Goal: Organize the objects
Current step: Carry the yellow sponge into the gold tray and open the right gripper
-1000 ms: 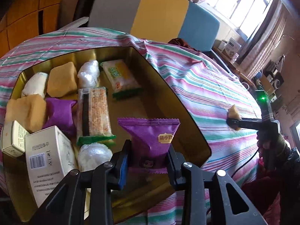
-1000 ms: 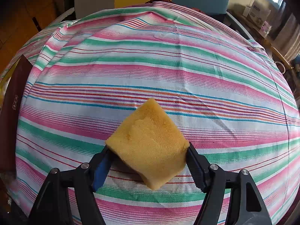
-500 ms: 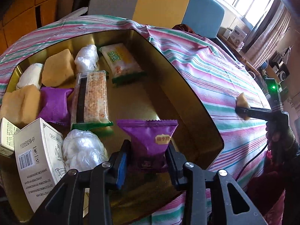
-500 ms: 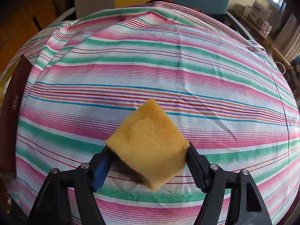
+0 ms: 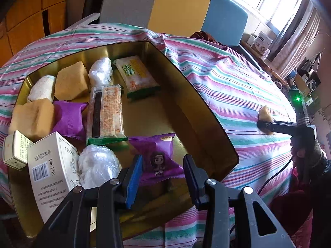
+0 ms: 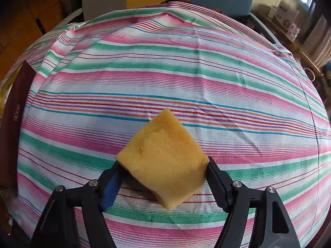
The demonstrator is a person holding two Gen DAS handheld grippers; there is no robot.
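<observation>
1. Gold tin (image 5: 209, 111) sits on the desk w/ striped cloth (image 5: 238, 86). It's crowded: two yellow sponge blocks (image 5: 70, 80), a white roll, two clear-wrapped white lumps (image 5: 97, 165), a long orange cracker pack (image 5: 105, 111), a green-edged snack pack (image 5: 136, 76), a 2nd purple packet (image 5: 69, 119) and two white boxes (image 5: 51, 165) at the near-left edge.
2. Left claw (image 5: 162, 177) is opening. The purple packet (image 5: 157, 155) lies on the tin floor between the fingers, pads off it, so it's let go.
3. Right claw (image 6: 163, 177) is clenched on a yellow sponge cube (image 6: 163, 159), held corner-up over the bare cloth, well apart from the tin. In the left wrist view the same claw shows far right, a hand (image 5: 306, 150) on its grip, green light lit.
4. Writing: barcode and small print on the bigger box, too fine to read. Green chars on the snack pack, not legible. Cartoon figure on the purple packet.
5. Hard to make out: tin's near wall is hidden behind the left claw. In the right wrist view only a dark edge of the tin shows at left. Behind the desk stands a chair w/ grey, yellow and blue panels (image 5: 180, 6); the shelf clutter by the window is blurred.
</observation>
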